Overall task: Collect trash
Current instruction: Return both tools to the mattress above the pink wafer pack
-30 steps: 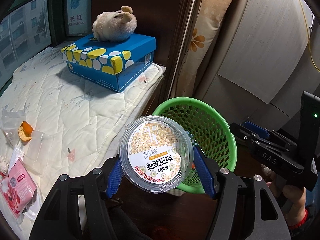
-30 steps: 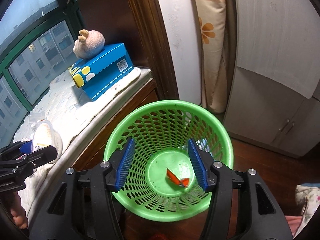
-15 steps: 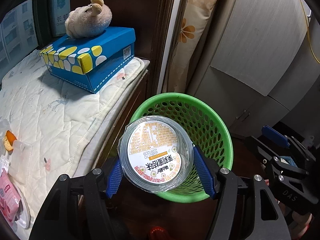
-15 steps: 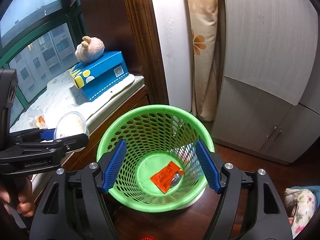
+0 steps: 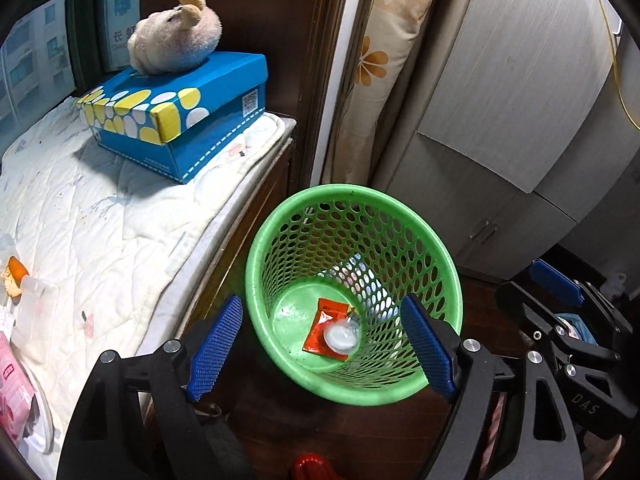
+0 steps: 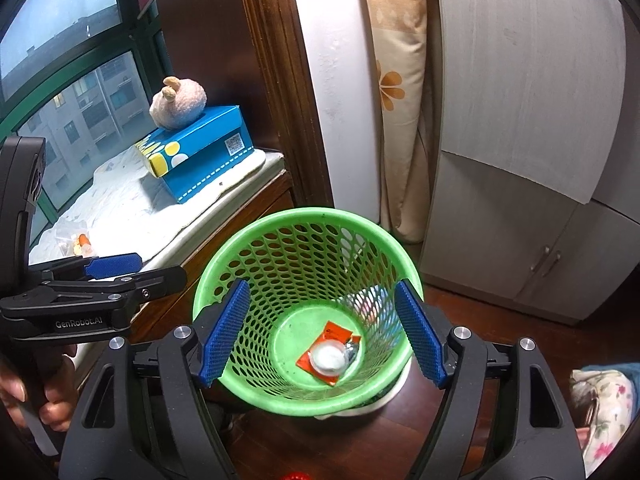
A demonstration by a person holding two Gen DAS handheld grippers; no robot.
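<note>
Lighting: even indoor light, moderately bright; grey daylight at far-left window (image 6: 60,60). Soft shadow beside blue box (image 5: 176,120). Strong fisheye bending, dark vignetted corners; focus sharp.

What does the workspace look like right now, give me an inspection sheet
Surface: quilted pad on a wooden ledge.
Job's things: green basket on the floor holds a clear cup lying on a red wrapper.
Clutter: orange scrap and pink packet on the pad.
Grippers: left tool open, empty; right tool open, empty.
Cables: yellow cord by the cabinet.
Surroundings: plush toy on blue box.
</note>
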